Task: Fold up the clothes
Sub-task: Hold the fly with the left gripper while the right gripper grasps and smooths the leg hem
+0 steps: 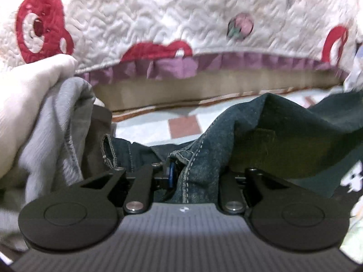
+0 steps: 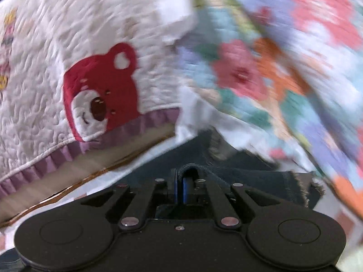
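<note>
A white quilted bedspread with red bear appliqués and a purple ruffled hem filled the upper part of the left wrist view; the right wrist view showed it too, with one red bear face plain to see just above the ruffle. Below the hem ran a tan band of the bed's side. To the right in the right wrist view hung a flowered cloth in pink, orange, blue and green, heavily blurred. Under the clothes lay a pale patterned sheet bearing a reddish-brown square.

The dark blue jeans lay bunched across the lower middle and right of the left wrist view, on that sheet. A belt loop stood up at their left edge, and a pale-stitched seam ran down into the left gripper, whose jaws stood narrow and pinched the denim there. A grey garment hung at the left of that view, beside a white cloth above it; how the two were held I could not tell.

The right gripper was closed almost fully on a fold of the jeans, the fabric looping over its blue pads, with a frayed denim edge just to the right.
</note>
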Motion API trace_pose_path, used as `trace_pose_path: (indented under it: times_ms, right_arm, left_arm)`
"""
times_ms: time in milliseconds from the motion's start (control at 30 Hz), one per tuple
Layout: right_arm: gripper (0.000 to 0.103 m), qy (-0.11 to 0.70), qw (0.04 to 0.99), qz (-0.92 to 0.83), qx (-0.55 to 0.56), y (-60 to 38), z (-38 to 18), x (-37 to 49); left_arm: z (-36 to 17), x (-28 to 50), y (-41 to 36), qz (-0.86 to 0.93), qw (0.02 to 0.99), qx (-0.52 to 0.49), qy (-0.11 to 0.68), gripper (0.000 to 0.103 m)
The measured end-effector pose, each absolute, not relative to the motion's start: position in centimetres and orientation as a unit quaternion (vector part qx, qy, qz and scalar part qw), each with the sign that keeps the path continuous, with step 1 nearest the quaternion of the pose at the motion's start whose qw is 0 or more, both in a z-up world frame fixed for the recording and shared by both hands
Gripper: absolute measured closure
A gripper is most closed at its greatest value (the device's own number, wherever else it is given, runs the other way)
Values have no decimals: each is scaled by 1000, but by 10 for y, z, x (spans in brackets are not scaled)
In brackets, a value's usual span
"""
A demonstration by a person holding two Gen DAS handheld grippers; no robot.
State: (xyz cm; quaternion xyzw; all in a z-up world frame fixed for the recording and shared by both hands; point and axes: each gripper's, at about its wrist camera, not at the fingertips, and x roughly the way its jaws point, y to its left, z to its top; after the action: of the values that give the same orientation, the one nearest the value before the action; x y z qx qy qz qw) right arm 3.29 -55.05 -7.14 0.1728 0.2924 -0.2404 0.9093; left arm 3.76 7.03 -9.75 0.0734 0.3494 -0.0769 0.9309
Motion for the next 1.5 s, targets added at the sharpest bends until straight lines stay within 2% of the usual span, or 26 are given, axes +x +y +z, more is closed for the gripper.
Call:
trace_pose_path:
  times_ms: [67, 133, 200, 233, 400, 567, 633, 667, 700, 733, 800, 933, 1033, 1100, 1233, 1333, 1500]
  right_arm:
    - [98, 312, 907, -234, 158, -547, -76, 68]
    - [98, 329, 903, -234, 144, -546, -81, 98]
    - [97, 362, 891, -240, 135, -548, -93, 128]
    - [97, 374, 883, -248, 136, -549, -101, 138]
    - [97, 378, 884, -257, 99, -527, -127, 166]
    - [95, 396, 877, -251, 107, -532, -118, 182]
    - [69, 441, 858, -236, 116, -539, -122, 194]
    - [49, 488, 837, -227, 103, -538, -129, 202]
    - [47, 505, 825, -241, 76, -532, -132, 204]
    - [45, 515, 816, -259, 46, -525, -134, 203]
    - [44, 481, 840, -250, 30, -509, -129, 189]
    - [41, 383, 903, -192, 27, -465, -129, 143]
    - [41, 354, 929, -110, 8, -427, -142, 113]
    - [41, 365, 930, -42, -16, -398, -155, 103]
    - [38, 431, 899, 37, -60, -352, -189, 109]
    - [35, 422, 905, 32, -49, -349, -193, 133]
    - [23, 411, 912, 1, -19, -362, -197, 185]
  left_arm:
    - [-99, 55, 75, -79, 924, 80, 366, 84]
    - [-102, 74, 78, -77, 918, 87, 379, 80]
    - [-115, 95, 73, -62, 906, 124, 400, 57]
    - [-123, 106, 71, -48, 902, 132, 408, 54]
    - [-159, 125, 65, -21, 895, 146, 422, 55]
    - [-157, 124, 65, -24, 896, 159, 414, 61]
    - [-165, 133, 66, -16, 887, 165, 430, 52]
    - [-173, 139, 66, -14, 880, 174, 442, 37]
    - [-180, 145, 70, -12, 874, 177, 452, 30]
    - [-180, 147, 74, -11, 874, 163, 458, 30]
    - [-174, 149, 78, -8, 874, 148, 463, 30]
    - [-155, 138, 74, 3, 891, 153, 428, 30]
    - [-139, 132, 73, 5, 909, 149, 389, 30]
    - [-133, 133, 73, 2, 916, 146, 373, 30]
    - [-146, 144, 75, 8, 900, 143, 411, 31]
    - [-162, 146, 79, 13, 889, 147, 434, 30]
    - [-175, 139, 79, 15, 884, 171, 435, 29]
